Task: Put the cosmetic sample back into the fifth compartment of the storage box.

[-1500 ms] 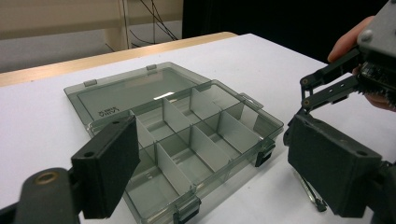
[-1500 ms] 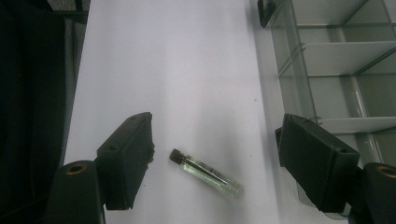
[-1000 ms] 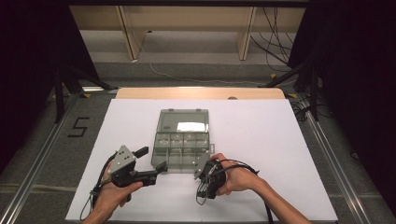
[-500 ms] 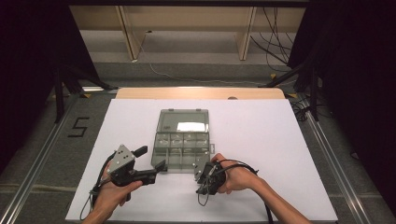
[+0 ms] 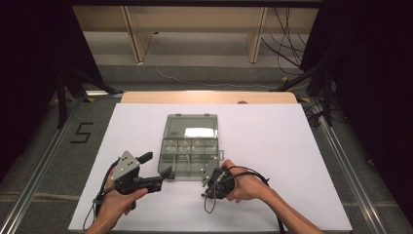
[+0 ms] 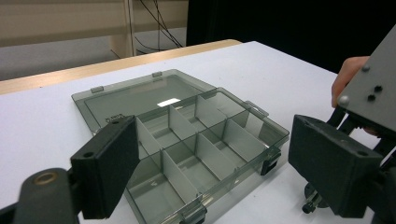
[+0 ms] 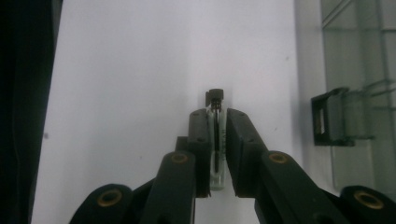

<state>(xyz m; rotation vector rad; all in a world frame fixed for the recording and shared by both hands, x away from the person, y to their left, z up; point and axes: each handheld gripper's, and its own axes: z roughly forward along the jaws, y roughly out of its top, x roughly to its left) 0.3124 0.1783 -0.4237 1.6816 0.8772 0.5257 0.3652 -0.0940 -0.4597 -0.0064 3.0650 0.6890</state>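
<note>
A clear grey compartment box lies open on the white table, its lid flat behind it. Its compartments look empty. My left gripper is open at the box's front left corner, and its jaws frame the box without touching it. My right gripper points down at the table just off the box's front right corner. Its jaws have just been closing, and the right gripper is now shut on a small glass vial with a black cap that lies on the table.
The box's black front latch is just to the right of the vial. A wooden strip borders the table's far edge, with dark curtains at both sides. The right gripper's grey plate stands close beside my left gripper's jaw.
</note>
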